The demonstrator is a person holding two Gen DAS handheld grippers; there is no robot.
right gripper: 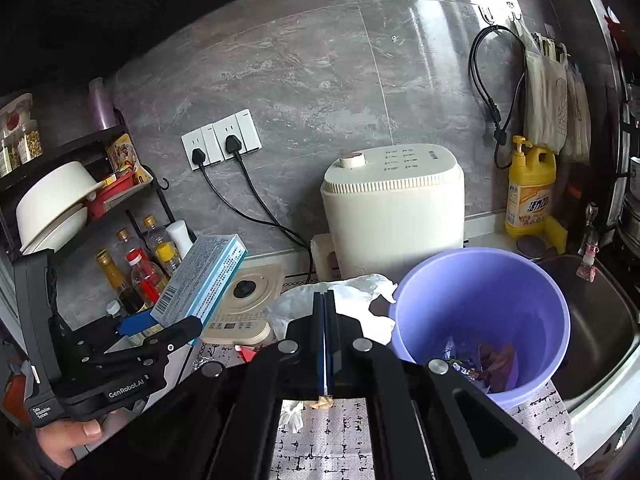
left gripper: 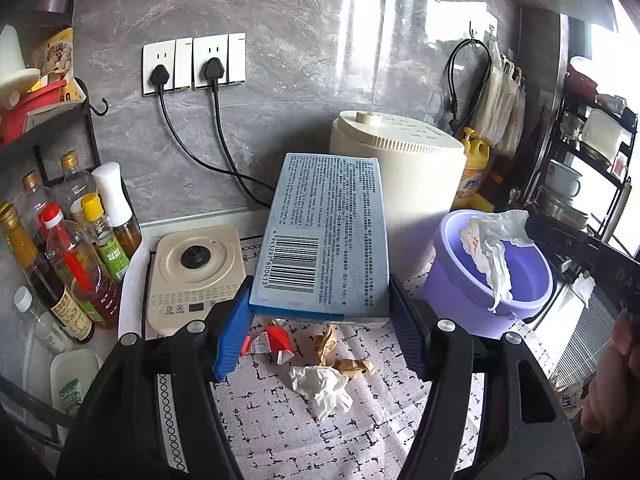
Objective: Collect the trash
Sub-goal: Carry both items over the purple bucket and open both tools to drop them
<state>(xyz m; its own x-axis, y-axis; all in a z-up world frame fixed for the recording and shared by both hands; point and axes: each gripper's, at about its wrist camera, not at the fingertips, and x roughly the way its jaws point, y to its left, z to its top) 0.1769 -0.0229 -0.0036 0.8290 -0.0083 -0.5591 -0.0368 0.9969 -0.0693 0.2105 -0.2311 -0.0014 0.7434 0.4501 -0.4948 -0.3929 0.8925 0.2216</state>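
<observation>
Crumpled tissue (left gripper: 322, 390) below held box (left gripper: 326, 236)

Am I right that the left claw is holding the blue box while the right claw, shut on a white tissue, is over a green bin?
Not quite: the bin is purple, not green, as the right wrist view shows. The rest holds: the left claw grips the blue box, and the right claw is shut on a white tissue beside the bin's rim.

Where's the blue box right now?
The blue box is clamped in the left gripper, lifted above the mat in front of the white cooker, left of the purple bin.
</observation>
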